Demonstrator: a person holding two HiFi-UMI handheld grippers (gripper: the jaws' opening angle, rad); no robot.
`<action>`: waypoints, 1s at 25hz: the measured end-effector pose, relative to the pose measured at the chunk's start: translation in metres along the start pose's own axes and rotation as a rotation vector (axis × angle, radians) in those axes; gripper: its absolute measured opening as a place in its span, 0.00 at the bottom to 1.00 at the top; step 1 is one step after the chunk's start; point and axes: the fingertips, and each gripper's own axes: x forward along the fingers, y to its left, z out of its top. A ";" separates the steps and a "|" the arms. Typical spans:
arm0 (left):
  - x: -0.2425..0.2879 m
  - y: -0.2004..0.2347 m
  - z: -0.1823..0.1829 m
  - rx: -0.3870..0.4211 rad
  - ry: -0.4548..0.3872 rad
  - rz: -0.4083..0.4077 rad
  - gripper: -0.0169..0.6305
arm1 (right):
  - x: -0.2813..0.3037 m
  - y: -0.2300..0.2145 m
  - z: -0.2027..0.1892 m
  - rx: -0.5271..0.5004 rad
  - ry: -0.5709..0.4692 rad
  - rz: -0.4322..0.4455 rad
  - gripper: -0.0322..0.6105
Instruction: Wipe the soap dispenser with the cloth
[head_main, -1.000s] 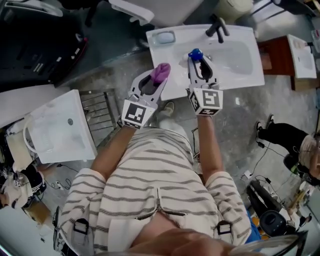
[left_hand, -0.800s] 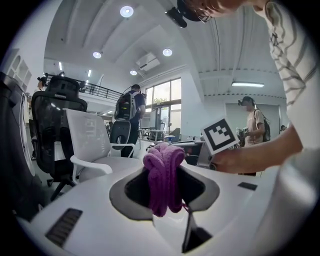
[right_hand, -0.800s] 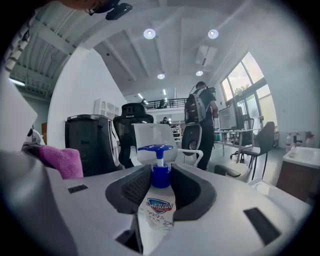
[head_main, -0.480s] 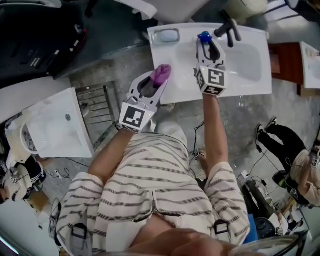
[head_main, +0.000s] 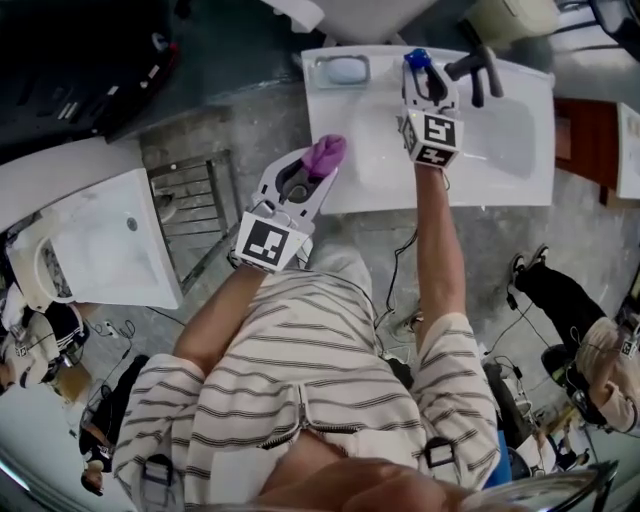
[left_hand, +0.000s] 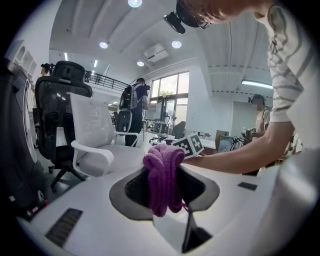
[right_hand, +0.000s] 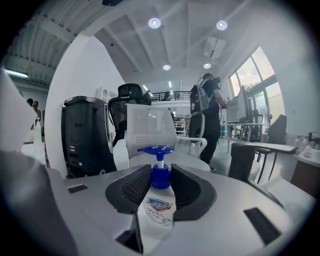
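Head view, both tools over the white rectangular sink basin (head_main: 500, 170).

- Right gripper (head_main: 426, 82): jaws closed on the clear plastic soap dispenser with the blue pump top (right_hand: 159, 199). The ribbed pads pinch it at the blue collar and shoulder. The labelled body runs toward 6 o'clock in the right gripper view and the pump head sits at 12, so the long axis reads as roughly upright. From the head only the blue pump (head_main: 417, 58) shows past the jaw tips, just beside the black faucet (head_main: 478, 70) at its 3 o'clock.
- Left gripper (head_main: 318, 172): jaws clamped on a bunched purple knitted cloth (left_hand: 164, 176). The wad bulges past the tips and hangs down between them.
- Key relation: the dispenser lies at about 2 o'clock from the cloth, well apart, with bare basin between them. Cloth sits at the near rim, dispenser at the far rim.
- Judgement: wiping has not begun. The cloth hand must close the gap, or the two must meet mid-basin. The body below the pads looks like the easiest face to reach.
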 end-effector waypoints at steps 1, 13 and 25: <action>0.001 0.000 -0.001 -0.010 -0.002 -0.003 0.23 | 0.003 0.000 -0.002 -0.007 0.002 0.002 0.26; 0.000 0.003 0.005 -0.021 -0.026 -0.011 0.23 | 0.004 -0.001 0.004 0.063 0.003 0.037 0.38; -0.032 0.007 0.039 -0.067 -0.099 0.022 0.23 | -0.087 0.031 0.073 0.160 -0.115 -0.017 0.34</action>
